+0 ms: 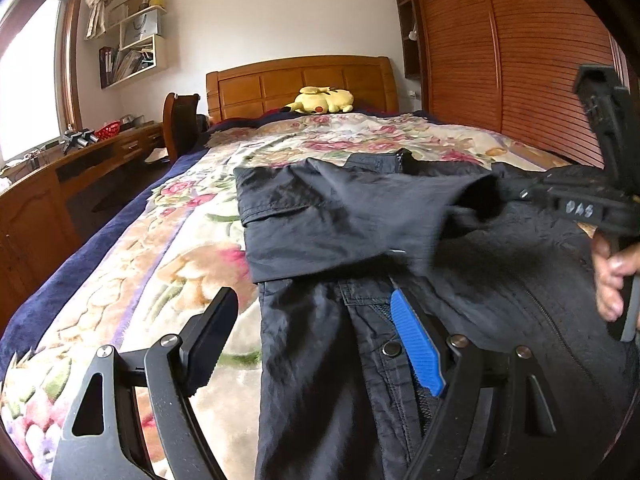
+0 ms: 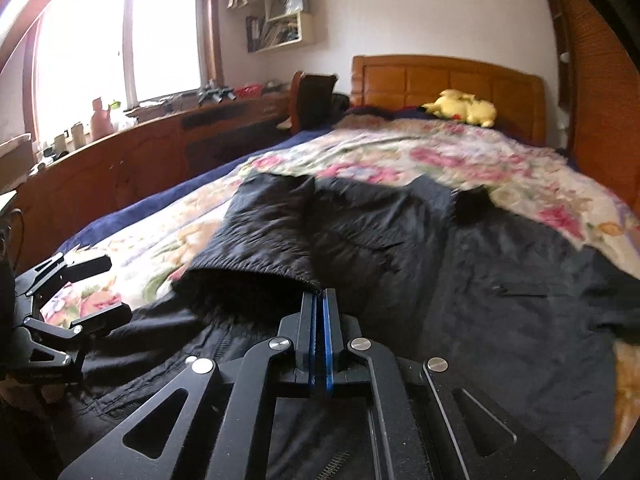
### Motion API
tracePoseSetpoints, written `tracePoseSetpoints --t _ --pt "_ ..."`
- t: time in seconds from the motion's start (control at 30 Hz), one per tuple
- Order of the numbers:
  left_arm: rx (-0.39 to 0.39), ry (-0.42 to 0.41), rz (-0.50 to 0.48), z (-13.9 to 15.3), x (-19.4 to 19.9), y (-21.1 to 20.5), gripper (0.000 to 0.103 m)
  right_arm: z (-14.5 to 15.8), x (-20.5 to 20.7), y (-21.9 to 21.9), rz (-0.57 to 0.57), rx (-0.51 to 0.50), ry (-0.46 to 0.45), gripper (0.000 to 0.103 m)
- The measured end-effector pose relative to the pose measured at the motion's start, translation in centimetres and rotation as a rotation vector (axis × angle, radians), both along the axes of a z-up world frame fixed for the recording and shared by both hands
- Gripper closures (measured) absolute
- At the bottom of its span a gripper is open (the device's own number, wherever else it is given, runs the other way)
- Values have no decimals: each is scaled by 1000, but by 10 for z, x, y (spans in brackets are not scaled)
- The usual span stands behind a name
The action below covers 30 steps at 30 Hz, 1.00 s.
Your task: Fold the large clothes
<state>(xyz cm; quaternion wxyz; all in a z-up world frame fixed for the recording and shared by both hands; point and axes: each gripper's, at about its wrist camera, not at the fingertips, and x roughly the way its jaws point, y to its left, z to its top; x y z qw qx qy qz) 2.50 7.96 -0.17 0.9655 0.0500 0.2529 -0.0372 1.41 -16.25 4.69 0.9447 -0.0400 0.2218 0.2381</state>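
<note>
Now the right hand-held gripper pinches what looks like the jacket cuff, low centre. Left hand-held gripper hangs wide, holding nothing. Next: pull the sleeve across.

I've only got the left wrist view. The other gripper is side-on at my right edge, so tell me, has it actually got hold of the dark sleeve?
Observer: Yes. The right gripper has its jaws shut, blue pads together, pinching the rim of the sleeve cuff.
Operator: What does the jacket do past that gripper? It blocks my view.
Observer: The jacket lies spread on the floral blanket there, with a slit pocket showing.
Operator: And my own gripper, seen from that side?
Observer: The left gripper is open with nothing between its jaws, at the jacket's edge where it meets the blanket.
</note>
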Motion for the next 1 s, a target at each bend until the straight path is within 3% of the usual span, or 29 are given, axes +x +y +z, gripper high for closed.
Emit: tracePoseSetpoints --t 0.37,0.63,1.0 --pt "-53 -14 -57 10 -9 -8 23 0 -18 -56 -184 -34 -17 101" --pt "-64 -33 -89 16 -9 -27 23 0 -34 -74 -294 -72 -21 101" --pt "-79 -30 -117 14 -2 -46 23 13 -41 -97 -354 -41 -16 97"
